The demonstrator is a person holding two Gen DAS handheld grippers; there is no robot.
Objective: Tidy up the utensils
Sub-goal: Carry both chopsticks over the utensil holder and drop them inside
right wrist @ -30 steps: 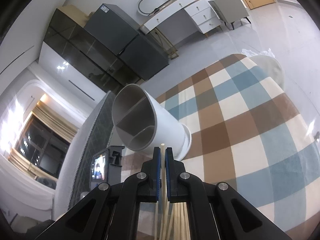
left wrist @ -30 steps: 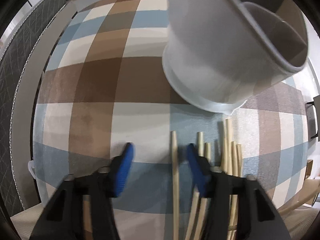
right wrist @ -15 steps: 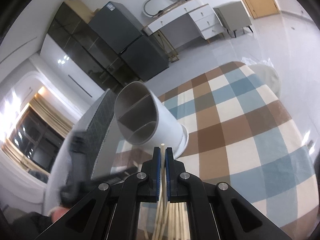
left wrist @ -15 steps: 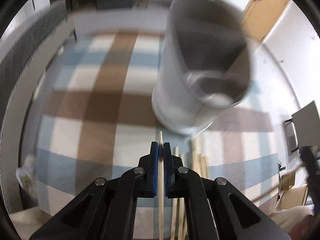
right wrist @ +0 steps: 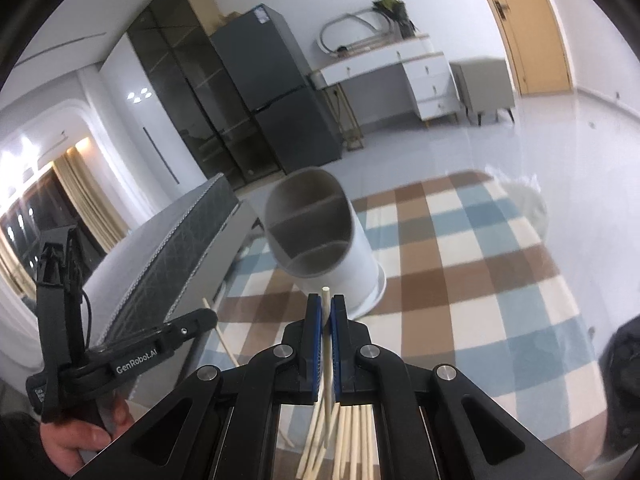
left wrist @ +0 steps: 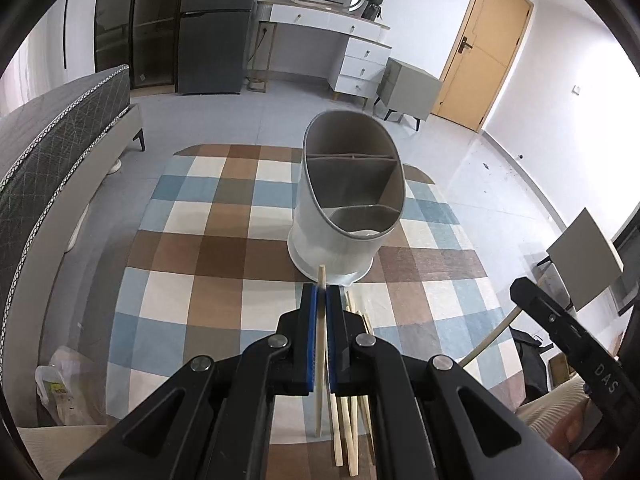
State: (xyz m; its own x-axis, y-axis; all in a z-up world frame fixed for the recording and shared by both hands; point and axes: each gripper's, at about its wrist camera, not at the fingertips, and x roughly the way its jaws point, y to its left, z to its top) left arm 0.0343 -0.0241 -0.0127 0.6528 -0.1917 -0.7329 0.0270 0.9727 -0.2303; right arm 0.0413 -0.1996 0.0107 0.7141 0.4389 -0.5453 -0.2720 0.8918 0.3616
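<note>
Our left gripper (left wrist: pixel 321 294) and right gripper (right wrist: pixel 326 306) look alike: black angular linkage arms, round silver screws at the pivots, fingers (left wrist: pixel 310 320) lined with blue pads. White "GenRobot.AI" lettering marks one body at nine o'clock, "DAS" the other at four o'clock.

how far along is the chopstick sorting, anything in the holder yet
Done: nothing; the holder shows only bare compartments. In hand: the left gripper and right gripper are each shut on one chopstick. Left: both to drop in, plus the loose chopsticks on the checked cloth.
</note>
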